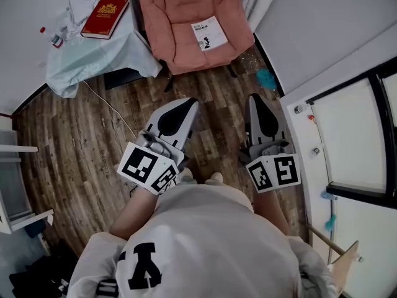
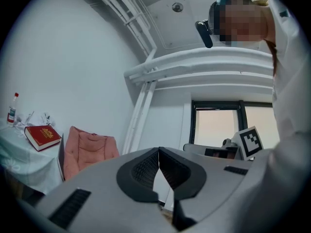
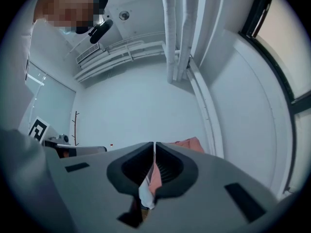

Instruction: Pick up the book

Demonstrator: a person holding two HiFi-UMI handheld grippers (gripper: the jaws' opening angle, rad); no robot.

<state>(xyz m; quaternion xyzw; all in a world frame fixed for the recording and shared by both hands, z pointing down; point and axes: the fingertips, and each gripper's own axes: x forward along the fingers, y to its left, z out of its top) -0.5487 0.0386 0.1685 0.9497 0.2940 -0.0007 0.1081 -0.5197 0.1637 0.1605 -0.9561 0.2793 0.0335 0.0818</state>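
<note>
A red hardback book (image 1: pixel 105 16) lies flat on a small table draped in pale cloth (image 1: pixel 93 58) at the far left; the left gripper view also catches the book (image 2: pixel 43 136). A thin white book (image 1: pixel 209 33) rests on the seat of a pink armchair (image 1: pixel 180 17). My left gripper (image 1: pixel 191 102) and right gripper (image 1: pixel 255 96) are held low in front of the person, over the wooden floor and well short of both books. Both are shut and hold nothing, with the tips meeting in each gripper view (image 2: pixel 159 149) (image 3: pixel 154 143).
A plastic bottle (image 1: pixel 49 36) and crumpled wrapping lie beside the red book. A cable (image 1: pixel 105 107) trails across the floor. A white sill and dark-framed window (image 1: pixel 353 141) run along the right, and a white shelf unit (image 1: pixel 15 188) stands at the left.
</note>
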